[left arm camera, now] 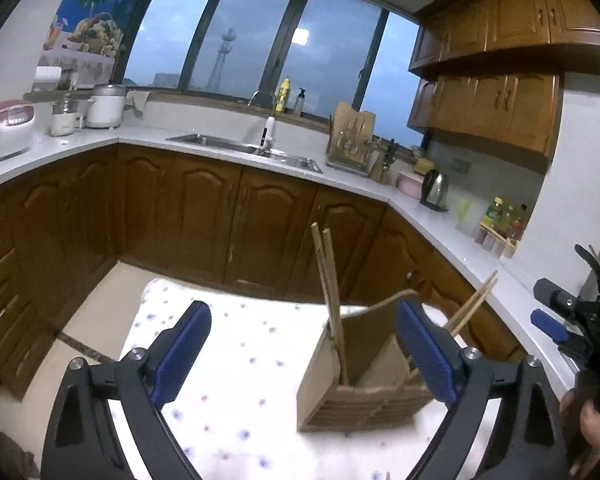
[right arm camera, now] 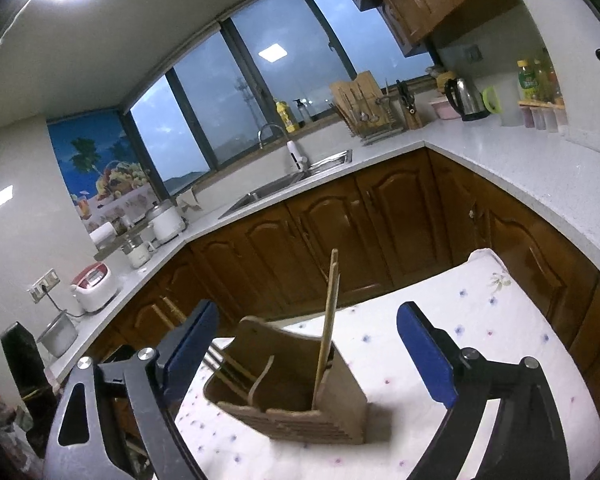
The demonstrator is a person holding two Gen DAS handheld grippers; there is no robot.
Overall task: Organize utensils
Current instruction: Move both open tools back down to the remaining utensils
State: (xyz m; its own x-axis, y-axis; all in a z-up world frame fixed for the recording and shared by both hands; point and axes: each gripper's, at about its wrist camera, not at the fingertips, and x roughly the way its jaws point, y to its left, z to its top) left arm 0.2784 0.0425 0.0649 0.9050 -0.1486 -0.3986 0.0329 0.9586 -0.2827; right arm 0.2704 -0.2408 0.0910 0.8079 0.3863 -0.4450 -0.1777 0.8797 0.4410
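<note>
A wooden utensil holder stands on a table with a white flowered cloth. A pair of wooden chopsticks stands upright in one compartment, and more chopsticks lean out to the right. My left gripper is open and empty, just in front of the holder. My right gripper shows at the right edge of the left wrist view. In the right wrist view the holder sits between the fingers of my right gripper, which is open and empty. The upright chopsticks show there too.
Brown cabinets under a white counter wrap around behind the table. On the counter are a sink, a dish rack, a kettle, bottles and rice cookers. The table's far edge is close behind the holder.
</note>
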